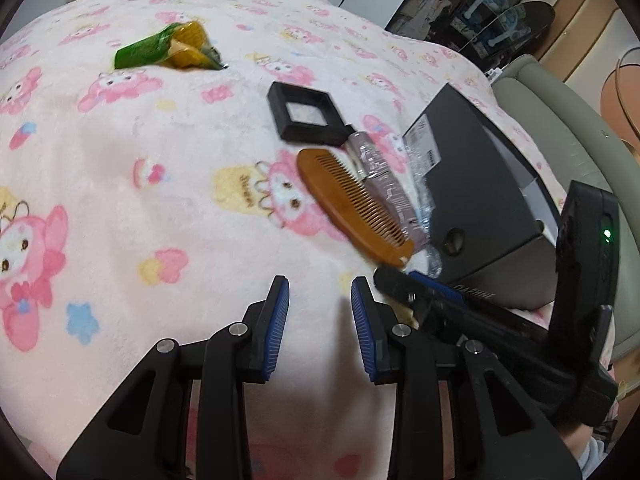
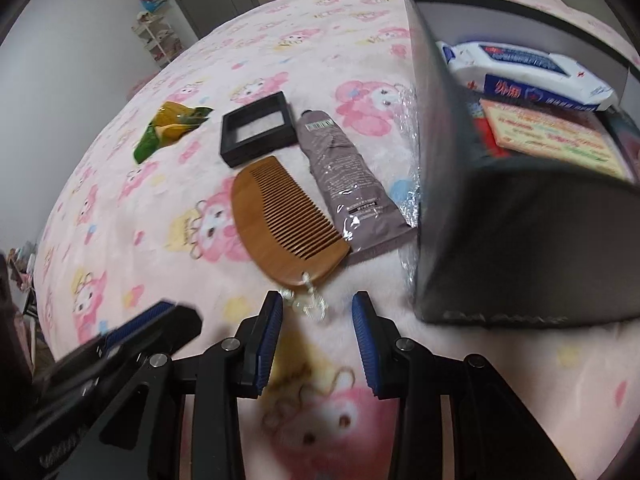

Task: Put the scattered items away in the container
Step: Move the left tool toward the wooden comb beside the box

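Two hand-held grippers, left (image 1: pixel 320 300) and right (image 2: pixel 316 312), part open, empty, over bed (image 1: pixel 140 200); comb (image 2: pixel 280 224), tube (image 2: pixel 344 184) beside box (image 2: pixel 500 240).

I see comb (image 2: pixel 286 220) w/ tube (image 2: pixel 346 184) at its right, box (image 2: pixel 500 240) right of tube, frame (image 2: pixel 256 128) behind comb, wrapper (image 2: pixel 170 128) far left.
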`<state>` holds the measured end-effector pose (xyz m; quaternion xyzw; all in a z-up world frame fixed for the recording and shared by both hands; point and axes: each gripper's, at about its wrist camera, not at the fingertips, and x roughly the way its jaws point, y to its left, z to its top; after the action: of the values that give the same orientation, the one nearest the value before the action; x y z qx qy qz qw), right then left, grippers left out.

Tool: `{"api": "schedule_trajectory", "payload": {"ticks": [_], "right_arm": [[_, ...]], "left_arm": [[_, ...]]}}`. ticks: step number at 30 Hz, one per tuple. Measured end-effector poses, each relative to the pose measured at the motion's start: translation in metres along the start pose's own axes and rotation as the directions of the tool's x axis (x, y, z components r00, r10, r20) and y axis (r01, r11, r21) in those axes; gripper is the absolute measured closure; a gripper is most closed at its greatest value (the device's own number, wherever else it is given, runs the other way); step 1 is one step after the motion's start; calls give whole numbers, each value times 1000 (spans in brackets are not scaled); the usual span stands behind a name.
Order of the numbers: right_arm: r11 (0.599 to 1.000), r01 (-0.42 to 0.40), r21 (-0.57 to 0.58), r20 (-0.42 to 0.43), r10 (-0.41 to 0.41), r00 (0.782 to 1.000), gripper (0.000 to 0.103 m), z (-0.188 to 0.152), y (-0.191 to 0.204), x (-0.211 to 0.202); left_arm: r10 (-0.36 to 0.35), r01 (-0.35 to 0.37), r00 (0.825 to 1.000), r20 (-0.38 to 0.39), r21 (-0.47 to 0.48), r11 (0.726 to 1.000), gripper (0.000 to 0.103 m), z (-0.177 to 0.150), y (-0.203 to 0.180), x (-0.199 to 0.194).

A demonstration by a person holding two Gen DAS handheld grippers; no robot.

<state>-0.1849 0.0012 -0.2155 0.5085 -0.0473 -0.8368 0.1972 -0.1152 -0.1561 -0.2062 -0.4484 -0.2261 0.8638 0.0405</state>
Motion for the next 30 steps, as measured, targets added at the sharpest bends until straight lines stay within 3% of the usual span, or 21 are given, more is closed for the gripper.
{"api": "schedule_trajectory", "payload": {"ticks": [2,6,10,22,26,30], "right_arm": [[1000,8,-9,0,-8,1000,72,0,1,5],[999,21,-30,11,-21,1000,92,-1,4,-2],[1000,21,-14,21,-21,1000,99,-5,2,-15],[1000,-17,1,51,17,999,102,-26,-17,-65],[997,-71,-10,18,71,997,101,-19,-14,-54],[998,-44,-41,3,44,999,99,-6,-4,-28]], "left_arm": [[-4,4,1000,3,-5,1000,72,0,2,1],[-20,20,1000,6,-8,1000,72,-3,2,1],[-26,26,1000,7,13,1000,72,-7,-4,1],[-36,35,999,2,65,997,72,-28,-34,-2],[-29,28,1000,11,54,998,72,-27,-29,-1],[-15,14,1000,18,47,999,72,-23,-22,1]]}}
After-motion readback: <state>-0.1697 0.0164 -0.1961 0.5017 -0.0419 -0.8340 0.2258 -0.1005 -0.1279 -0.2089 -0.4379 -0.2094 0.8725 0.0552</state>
